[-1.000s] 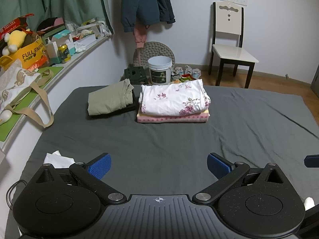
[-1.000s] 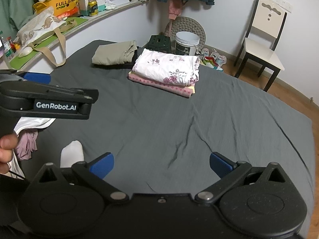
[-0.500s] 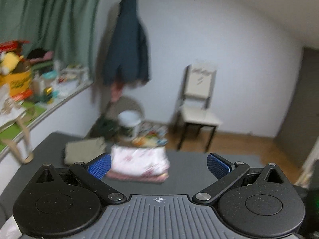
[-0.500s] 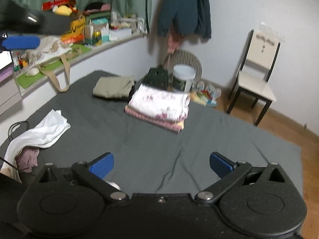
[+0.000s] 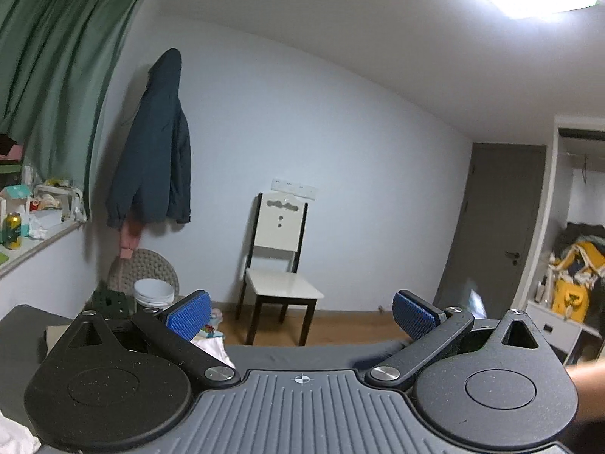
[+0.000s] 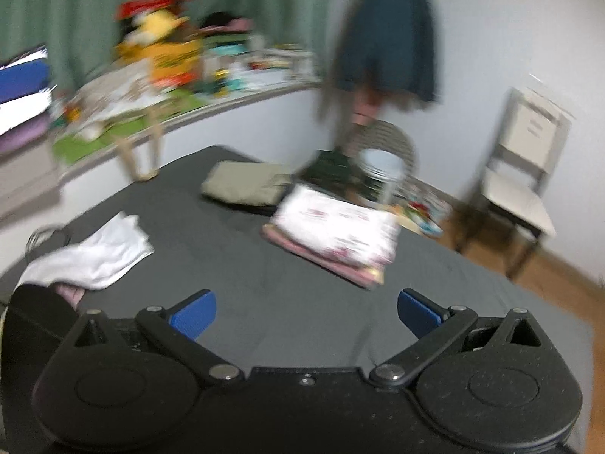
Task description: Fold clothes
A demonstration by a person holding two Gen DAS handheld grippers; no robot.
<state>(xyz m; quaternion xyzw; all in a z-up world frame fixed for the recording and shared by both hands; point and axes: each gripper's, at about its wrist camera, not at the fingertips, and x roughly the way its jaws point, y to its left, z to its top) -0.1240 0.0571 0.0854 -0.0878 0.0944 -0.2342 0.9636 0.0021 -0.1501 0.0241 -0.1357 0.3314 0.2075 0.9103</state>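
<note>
Clothes lay across a dark grey bed [image 6: 234, 265], seen through a motion-blurred right wrist view. A crumpled white garment [image 6: 94, 253] sat unfolded near the bed's left edge, well apart from two finished piles at the far side: a folded olive garment [image 6: 245, 187] and, just beside it, a floral white piece stacked on a pink one [image 6: 336, 234]. That split probably kept done work clear of what remained. The right gripper [image 6: 306, 312] hovered above the bed with its blue-padded tongs spread apart, holding nothing. The left gripper [image 5: 300, 316] was tilted up toward the far wall, facing a chair [image 5: 280, 257] and a hanging dark jacket [image 5: 155, 159]; its tongs also stood apart and empty. Neither tool touched cloth, so the white garment looked like the next piece to fold.
</note>
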